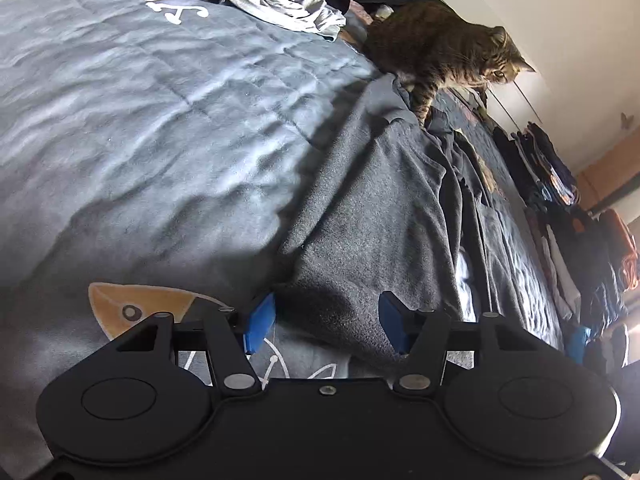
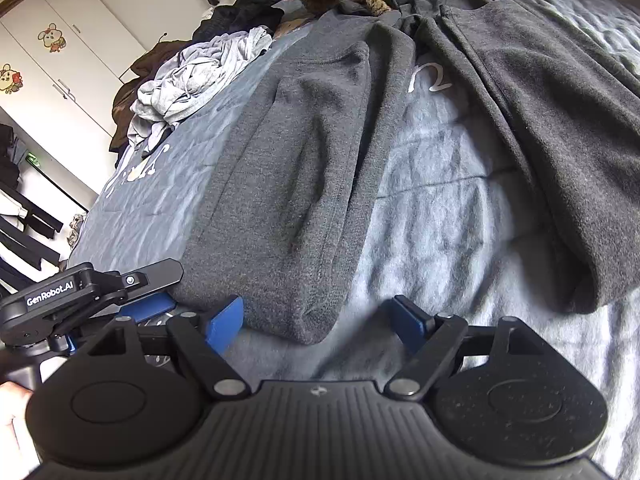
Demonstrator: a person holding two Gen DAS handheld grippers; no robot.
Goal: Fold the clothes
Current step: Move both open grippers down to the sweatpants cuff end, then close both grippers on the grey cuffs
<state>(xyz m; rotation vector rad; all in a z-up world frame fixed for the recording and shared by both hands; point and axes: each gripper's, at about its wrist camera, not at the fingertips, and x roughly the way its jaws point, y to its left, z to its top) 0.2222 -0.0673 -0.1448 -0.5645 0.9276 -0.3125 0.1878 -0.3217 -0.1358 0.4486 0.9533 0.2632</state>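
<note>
Dark grey fleece trousers (image 1: 360,200) lie flat on the bed, legs pointing toward me. In the right wrist view the near leg (image 2: 288,160) ends at its hem just in front of my right gripper (image 2: 320,322). That gripper is open, and the hem's right corner lies between the blue fingers without touching them. My left gripper (image 1: 328,320) is open over the same hem's left corner, with fabric between its pads. The right wrist view also catches the left gripper (image 2: 152,310) beside that corner. The other leg (image 2: 540,120) spreads to the right.
A tabby cat (image 1: 440,48) stands at the trousers' far end. A crumpled light grey garment (image 2: 192,76) and dark clothes lie at the back of the blue-grey quilt (image 2: 440,220). Stacked clothes (image 1: 560,200) line the right side. White cupboards (image 2: 60,40) stand to the left.
</note>
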